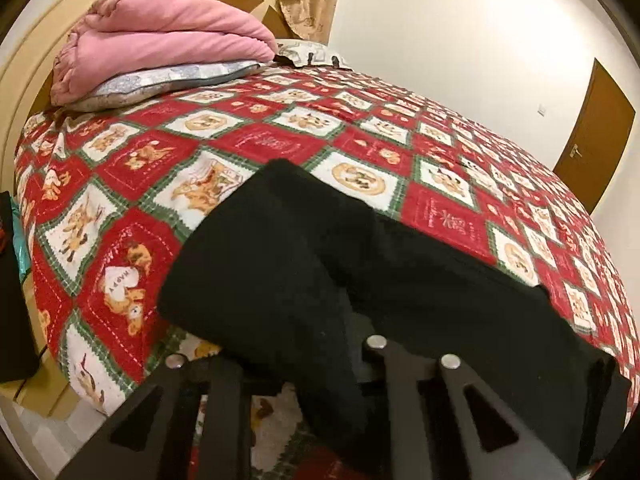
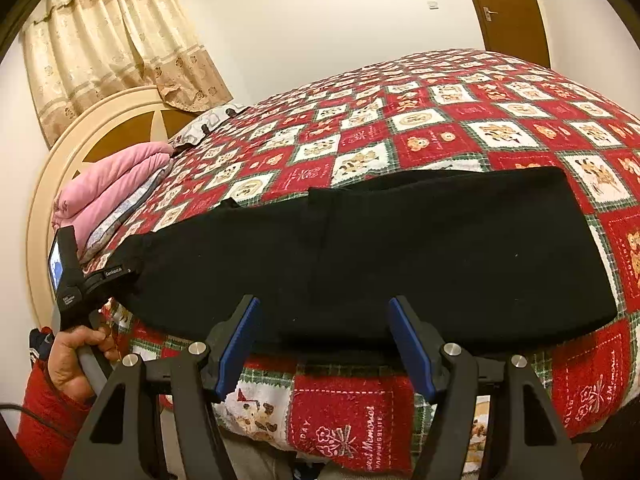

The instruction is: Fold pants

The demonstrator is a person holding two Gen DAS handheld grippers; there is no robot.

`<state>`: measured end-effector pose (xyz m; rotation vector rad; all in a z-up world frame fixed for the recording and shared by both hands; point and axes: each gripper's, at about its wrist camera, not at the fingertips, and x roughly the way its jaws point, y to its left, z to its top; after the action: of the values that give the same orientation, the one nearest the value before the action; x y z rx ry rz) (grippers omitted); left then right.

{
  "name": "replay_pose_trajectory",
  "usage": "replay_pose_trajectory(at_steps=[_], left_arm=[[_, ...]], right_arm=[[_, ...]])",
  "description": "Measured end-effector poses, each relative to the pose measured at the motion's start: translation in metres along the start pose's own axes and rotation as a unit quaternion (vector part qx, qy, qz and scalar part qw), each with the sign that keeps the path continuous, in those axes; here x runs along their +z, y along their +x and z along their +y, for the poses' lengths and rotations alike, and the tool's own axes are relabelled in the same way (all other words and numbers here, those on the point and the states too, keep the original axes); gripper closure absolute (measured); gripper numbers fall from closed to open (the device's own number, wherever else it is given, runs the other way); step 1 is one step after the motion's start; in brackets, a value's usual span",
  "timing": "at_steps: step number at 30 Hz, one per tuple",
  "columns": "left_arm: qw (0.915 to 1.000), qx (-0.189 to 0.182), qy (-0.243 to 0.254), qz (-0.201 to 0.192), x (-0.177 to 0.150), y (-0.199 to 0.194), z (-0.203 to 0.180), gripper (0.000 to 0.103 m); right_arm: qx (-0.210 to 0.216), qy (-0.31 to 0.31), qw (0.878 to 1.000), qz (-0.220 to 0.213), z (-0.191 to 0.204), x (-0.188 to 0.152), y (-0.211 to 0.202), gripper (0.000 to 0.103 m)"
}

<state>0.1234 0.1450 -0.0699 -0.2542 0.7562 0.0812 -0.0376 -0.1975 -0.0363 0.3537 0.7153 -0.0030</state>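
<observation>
**Gripping one end of the pants, right fingers wide apart**

Reaching in from the bottom of the right wrist view, the right gripper (image 2: pixel 326 340) has its blue pads (image 2: pixel 236 344) spread wide, with nothing between them; the tips sit at the near edge of the pants (image 2: pixel 380 256), over the bed's front edge. In the left wrist view the left gripper (image 1: pixel 320 360) is at the bottom centre, its fingers buried under black cloth, so whether they pinch it cannot be told there. In the right wrist view, at the left middle, that gripper meets the left end of the pants, held by a hand (image 2: pixel 74 354) at the lower left; its fingers are hidden by the cloth there too.

The pants are black and lie as a long folded band across the near part of the quilt (image 2: pixel 440 120), running left to right in the right wrist view. The right end is squared off and flat; the left end narrows toward the left gripper. A layer edge shows along the top near the middle.

Beyond the band, the red checked quilt lies open toward the upper right. A pink blanket (image 1: pixel 160 28) on a pillow (image 1: pixel 160 80) fills the upper left by the headboard (image 2: pixel 120 120).
</observation>
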Motion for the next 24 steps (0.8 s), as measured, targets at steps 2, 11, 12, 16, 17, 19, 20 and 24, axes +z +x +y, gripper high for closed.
replay_pose_trajectory(at_steps=[2, 11, 12, 16, 17, 19, 20, 24], left_arm=[[1.0000, -0.002, -0.001, -0.007, 0.002, -0.005, -0.002, 0.085], [0.9939, -0.036, 0.058, -0.087, 0.012, -0.053, -0.042, 0.085], [0.9924, -0.040, 0.067, -0.095, 0.012, -0.058, -0.047, 0.085], [0.9835, -0.063, 0.116, -0.124, 0.007, -0.080, -0.077, 0.085], [0.9803, -0.073, 0.131, -0.129, 0.004, -0.086, -0.087, 0.085], [0.9731, -0.096, 0.159, -0.136, -0.005, -0.096, -0.106, 0.086], [0.9688, -0.106, 0.175, -0.140, -0.010, -0.100, -0.115, 0.086], [0.9496, -0.140, 0.242, -0.141, -0.037, -0.110, -0.153, 0.086]], right_arm=[[-0.001, 0.004, 1.000, -0.003, -0.002, 0.001, -0.001, 0.035], [-0.005, 0.023, 1.000, -0.016, -0.012, 0.006, -0.007, 0.035], [-0.006, 0.026, 0.999, -0.018, -0.014, 0.006, -0.007, 0.035], [-0.010, 0.038, 0.999, -0.022, -0.022, 0.008, -0.008, 0.035], [-0.011, 0.042, 0.999, -0.023, -0.024, 0.008, -0.009, 0.035], [-0.014, 0.051, 0.998, -0.025, -0.029, 0.009, -0.009, 0.035], [-0.016, 0.056, 0.998, -0.027, -0.032, 0.010, -0.010, 0.035], [-0.022, 0.074, 0.996, -0.034, -0.044, 0.012, -0.014, 0.035]])
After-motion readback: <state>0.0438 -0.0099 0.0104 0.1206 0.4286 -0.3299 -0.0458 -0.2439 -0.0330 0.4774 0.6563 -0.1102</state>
